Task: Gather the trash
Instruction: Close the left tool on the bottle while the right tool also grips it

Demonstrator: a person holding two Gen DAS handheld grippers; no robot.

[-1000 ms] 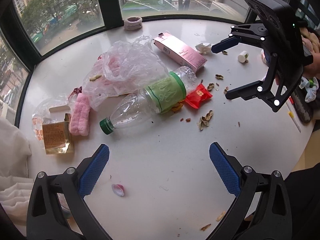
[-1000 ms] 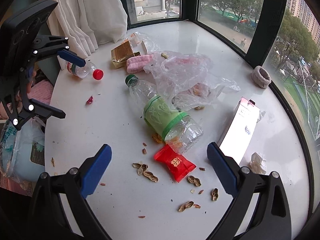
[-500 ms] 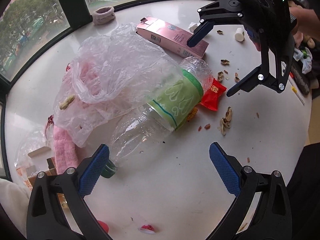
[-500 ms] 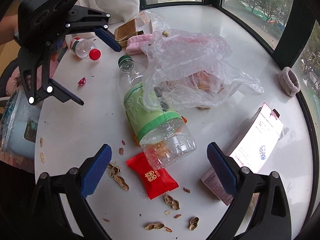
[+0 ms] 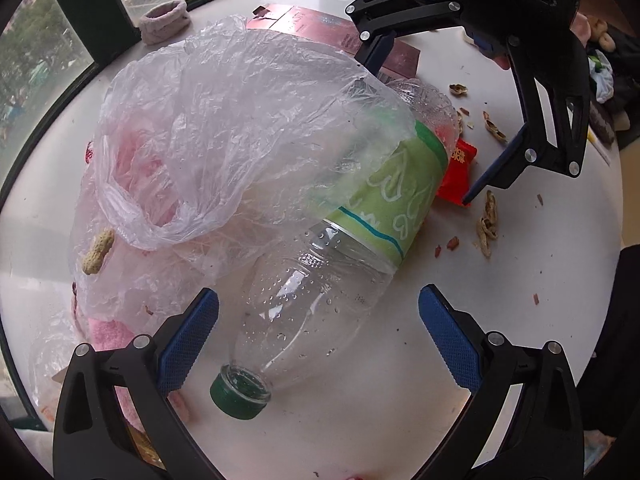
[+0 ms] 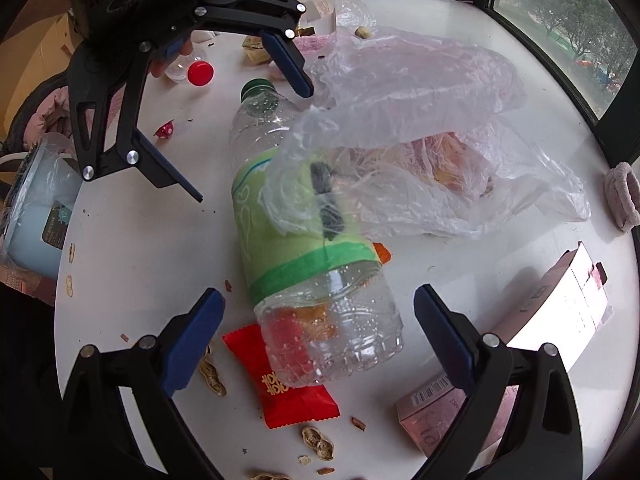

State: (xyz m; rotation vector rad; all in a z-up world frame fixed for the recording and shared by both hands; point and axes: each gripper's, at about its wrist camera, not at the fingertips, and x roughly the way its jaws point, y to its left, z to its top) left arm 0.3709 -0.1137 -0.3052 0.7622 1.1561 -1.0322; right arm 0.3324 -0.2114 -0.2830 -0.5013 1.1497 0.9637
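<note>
The bottle lies on its side in the middle of the bench, green cap toward the left gripper and clear base toward the right gripper. It looks empty apart from droplets inside, so it should be light, thin-walled and easy to dent, and being round and smooth it will likely roll or slip under a glancing pinch. The firmest holds are probably the neck just behind the cap, or the ribbed base; the green label band in between is the widest part and would crush most.

A crumpled clear bag is draped over the bottle's upper side, covering part of the label. It is limp and slippery and holds a peanut and some pinkish scraps; lifting the bottle may drag it along.

Both grippers are spread wide and hold nothing. The bottle's neck sits between the left fingers, the base between the right ones, neither touching it as far as can be seen.

A red wrapper lies just beside and partly under the base, with peanut shells scattered near it. A pink box sits right of the base, and a small bottle with a red cap lies well apart behind the left gripper.
</note>
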